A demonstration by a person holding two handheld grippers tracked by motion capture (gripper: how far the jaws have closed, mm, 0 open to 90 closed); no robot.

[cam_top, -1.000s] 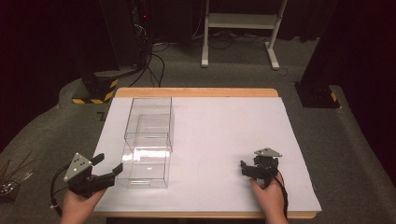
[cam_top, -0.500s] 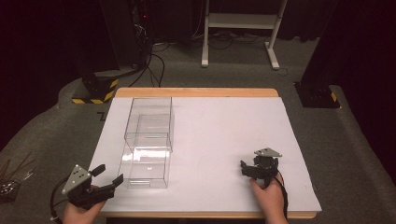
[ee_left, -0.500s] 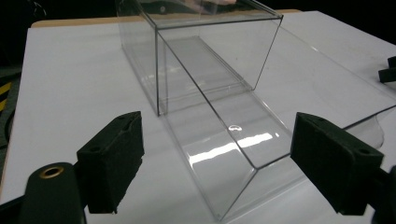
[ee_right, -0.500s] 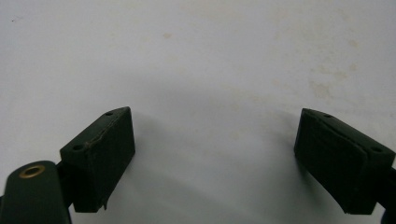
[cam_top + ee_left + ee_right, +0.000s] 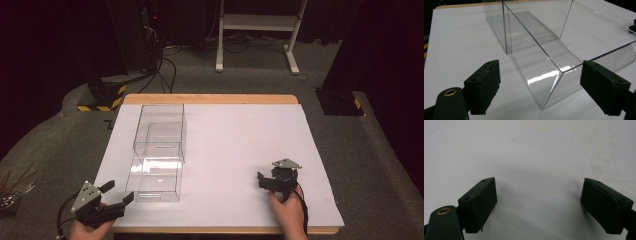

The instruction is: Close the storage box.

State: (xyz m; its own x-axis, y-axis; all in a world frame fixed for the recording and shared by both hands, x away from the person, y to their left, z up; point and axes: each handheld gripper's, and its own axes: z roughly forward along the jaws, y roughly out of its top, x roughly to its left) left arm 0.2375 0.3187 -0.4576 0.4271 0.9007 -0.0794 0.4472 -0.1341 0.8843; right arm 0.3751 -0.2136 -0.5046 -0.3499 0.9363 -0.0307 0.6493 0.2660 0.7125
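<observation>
A long clear plastic box (image 5: 157, 172) lies on the white sheet at the left, with a taller clear section (image 5: 161, 125) at its far end. My left gripper (image 5: 118, 192) is at the table's front left corner, open and pointing at the box's near end. In the left gripper view the box's near corner (image 5: 560, 72) stands ahead between the spread jaws of the left gripper (image 5: 544, 87), and neither pad touches it. My right gripper (image 5: 263, 181) rests low over the sheet at the front right, open. The right gripper (image 5: 544, 205) has only bare sheet between its pads.
The white sheet (image 5: 240, 140) covers most of the wooden table (image 5: 210, 98). Beyond the far edge are a black stand with a yellow-striped base (image 5: 102, 95), cables and a white frame (image 5: 260, 30) on grey carpet.
My left gripper has sunk toward the table's front edge, still facing the box's near end. The right gripper and the box have not moved.
</observation>
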